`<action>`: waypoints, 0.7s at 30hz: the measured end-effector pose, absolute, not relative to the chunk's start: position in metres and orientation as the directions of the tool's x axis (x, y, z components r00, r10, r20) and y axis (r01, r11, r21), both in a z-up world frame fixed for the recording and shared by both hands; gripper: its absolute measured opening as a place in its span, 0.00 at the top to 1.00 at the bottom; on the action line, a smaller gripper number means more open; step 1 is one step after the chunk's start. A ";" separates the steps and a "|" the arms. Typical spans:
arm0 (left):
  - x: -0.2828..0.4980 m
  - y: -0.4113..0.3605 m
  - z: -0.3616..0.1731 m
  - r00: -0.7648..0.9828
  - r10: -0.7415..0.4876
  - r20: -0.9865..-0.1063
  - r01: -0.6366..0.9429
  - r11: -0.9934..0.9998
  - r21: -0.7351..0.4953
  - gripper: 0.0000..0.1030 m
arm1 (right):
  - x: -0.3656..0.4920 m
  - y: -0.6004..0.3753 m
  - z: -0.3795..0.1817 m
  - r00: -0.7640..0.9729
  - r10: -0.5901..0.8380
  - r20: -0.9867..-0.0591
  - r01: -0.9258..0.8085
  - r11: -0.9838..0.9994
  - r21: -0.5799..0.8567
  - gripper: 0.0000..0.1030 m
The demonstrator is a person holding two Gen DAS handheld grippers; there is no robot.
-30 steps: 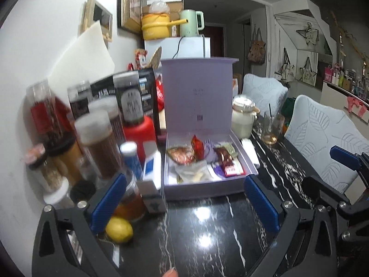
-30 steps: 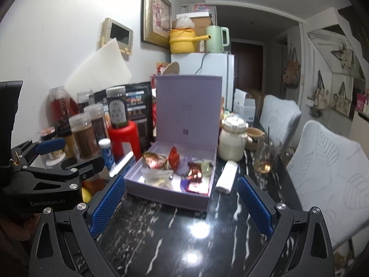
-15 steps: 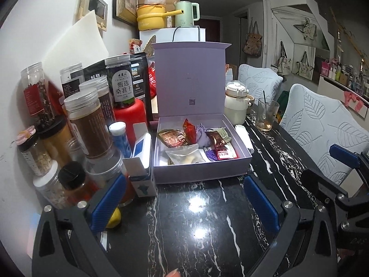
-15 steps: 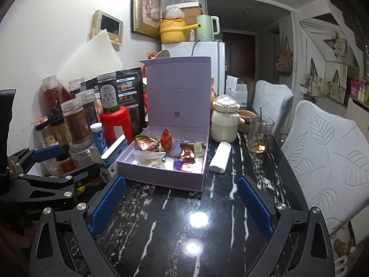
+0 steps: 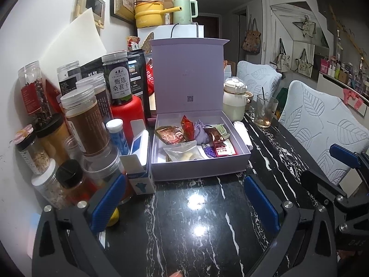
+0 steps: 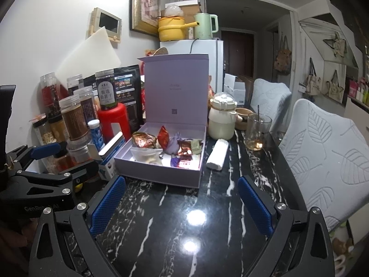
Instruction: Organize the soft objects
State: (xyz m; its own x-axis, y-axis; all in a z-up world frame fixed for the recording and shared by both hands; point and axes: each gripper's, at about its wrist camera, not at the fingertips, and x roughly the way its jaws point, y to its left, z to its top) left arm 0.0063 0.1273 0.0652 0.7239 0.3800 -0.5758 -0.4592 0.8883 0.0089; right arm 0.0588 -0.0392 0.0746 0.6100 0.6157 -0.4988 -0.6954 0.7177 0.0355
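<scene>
An open lilac box (image 5: 198, 168) (image 6: 156, 173) with its lid upright sits on the black marble table (image 5: 196, 230). Inside lie several soft packets: a clear pouch (image 5: 182, 152) (image 6: 145, 153), a red foil packet (image 5: 188, 125) (image 6: 163, 136), a purple pouch (image 5: 200, 133) (image 6: 173, 145) and a brown packet (image 5: 169, 133). A white roll (image 6: 218, 153) (image 5: 242, 131) lies right of the box. My left gripper (image 5: 184, 198) is open and empty, in front of the box. My right gripper (image 6: 181, 205) is open and empty, also short of the box.
Many jars and bottles (image 5: 85, 124) crowd the left by the wall, with a red bottle (image 6: 113, 120) and a small blue-white carton (image 5: 138, 168). A cream jug (image 6: 222, 120) and a glass (image 6: 257, 131) stand right of the box. Leaf-pattern chairs (image 6: 322, 152) flank the table's right edge.
Both grippers have drawn back and risen from the box, which looks smaller and farther. Both stay open and empty.
</scene>
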 end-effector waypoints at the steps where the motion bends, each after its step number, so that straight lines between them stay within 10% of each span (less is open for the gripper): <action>1: 0.007 0.127 0.065 0.723 0.380 -0.577 -0.459 0.889 0.010 0.00 | 0.059 -0.039 0.074 0.610 0.615 -0.499 -0.695 0.718 0.036 0.04; 21: 0.008 0.127 0.065 0.722 0.366 -0.587 -0.447 0.894 0.007 0.00 | 0.065 -0.039 0.067 0.606 0.604 -0.518 -0.690 0.723 0.037 0.04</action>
State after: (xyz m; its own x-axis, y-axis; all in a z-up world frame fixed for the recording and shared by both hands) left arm 0.0082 0.1268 0.0648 0.7220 0.3657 -0.5874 -0.4474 0.8943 0.0069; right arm 0.0645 -0.0391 0.0670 0.6056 0.6043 -0.5178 -0.6900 0.7228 0.0367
